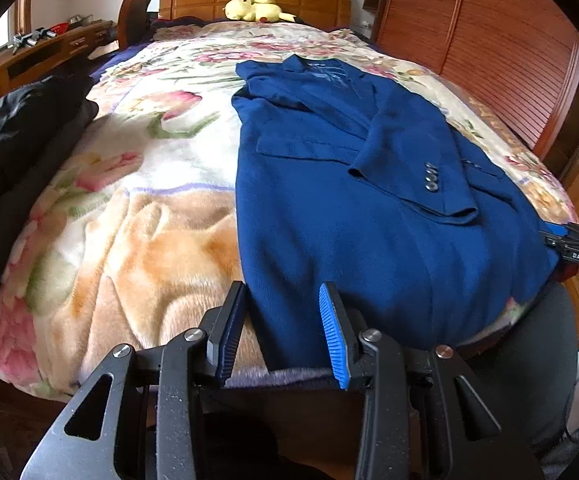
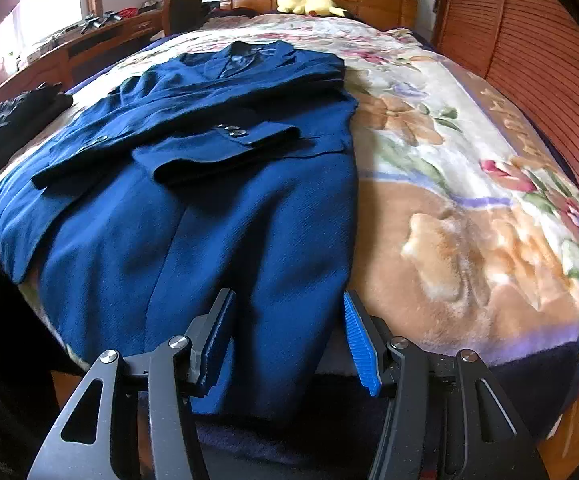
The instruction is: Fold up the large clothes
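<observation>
Blue coat flat on the floral blanket, both sleeves folded across.
Left hand-held gripper sits half-open over the coat's near left hem corner, gripping nothing; right hand-held gripper gapes wider at the right hem edge, cloth between its jaws, unpinched.

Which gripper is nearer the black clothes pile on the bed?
Left. The left gripper sits at the blue coat's hem corner on the side facing the black clothes pile; the right gripper is at the hem's opposite corner.
</observation>
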Demonstrator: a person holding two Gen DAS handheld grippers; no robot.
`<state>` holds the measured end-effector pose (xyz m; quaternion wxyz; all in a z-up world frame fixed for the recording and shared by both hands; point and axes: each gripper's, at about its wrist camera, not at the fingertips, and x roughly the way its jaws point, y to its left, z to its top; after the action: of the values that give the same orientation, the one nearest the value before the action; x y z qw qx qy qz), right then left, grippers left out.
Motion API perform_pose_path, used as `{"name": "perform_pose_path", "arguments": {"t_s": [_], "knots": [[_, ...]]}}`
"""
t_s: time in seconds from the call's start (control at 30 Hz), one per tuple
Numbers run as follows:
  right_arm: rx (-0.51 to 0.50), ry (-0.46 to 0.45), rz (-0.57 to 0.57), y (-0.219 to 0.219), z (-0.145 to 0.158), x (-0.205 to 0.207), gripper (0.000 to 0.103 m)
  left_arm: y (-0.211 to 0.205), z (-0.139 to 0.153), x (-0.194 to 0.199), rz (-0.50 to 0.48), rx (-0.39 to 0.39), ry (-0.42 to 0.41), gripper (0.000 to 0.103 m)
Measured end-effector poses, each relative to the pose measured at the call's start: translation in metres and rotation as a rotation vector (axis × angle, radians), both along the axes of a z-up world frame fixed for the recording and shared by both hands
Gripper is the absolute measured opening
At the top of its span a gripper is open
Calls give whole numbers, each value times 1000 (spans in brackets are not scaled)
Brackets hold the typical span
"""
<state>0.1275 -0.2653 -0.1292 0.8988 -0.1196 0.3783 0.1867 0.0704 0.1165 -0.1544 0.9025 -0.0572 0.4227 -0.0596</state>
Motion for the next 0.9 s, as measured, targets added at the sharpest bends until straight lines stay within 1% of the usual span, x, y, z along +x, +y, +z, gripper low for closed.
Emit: {"name": "perform_pose_path", "arguments": {"t_s": [0.07,0.1,0.13,0.17,0.2,0.23,0.27,0.3,0.33,0.43,0.53,0.63,0.9], "knots": [[14,7,6,-2,-1,-2,51,3,-2,-4,-6,-16,-2,39],[19,10,9,-2,-1,-2,48,3,-3,-6,-8,-21,-4,38],[25,13,16,-3,-2,-3,46,3,-2,-7,-12,-22,-9,32],[33,15,24,-2,-2,-3,39,2,-2,-7,-17,-26,-11,29],[39,13,27,-2,-1,-4,32,2,0,-8,-22,-35,-18,21],[44,6,30,-1,1,-4,27,0,2,-8,-25,-37,-24,15],[54,-5,32,-1,4,-5,15,-2,6,-7,-30,-35,-33,13],[67,-22,33,-1,8,-7,8,-3,10,-7,-31,-32,-48,10],[82,-46,33,-1,14,-9,6,-5,18,-8,-33,-32,-71,7],[144,-118,28,-7,36,-16,3,-9,49,-11,-34,-30,-154,5],[217,-145,26,-16,58,-22,3,-15,84,-14,-42,-20,-232,4],[251,-179,34,-21,79,-32,3,-24,112,-16,-57,-4,-284,4],[279,-293,71,-33,134,-78,2,-47,182,-32,-115,23,-422,3]]}}
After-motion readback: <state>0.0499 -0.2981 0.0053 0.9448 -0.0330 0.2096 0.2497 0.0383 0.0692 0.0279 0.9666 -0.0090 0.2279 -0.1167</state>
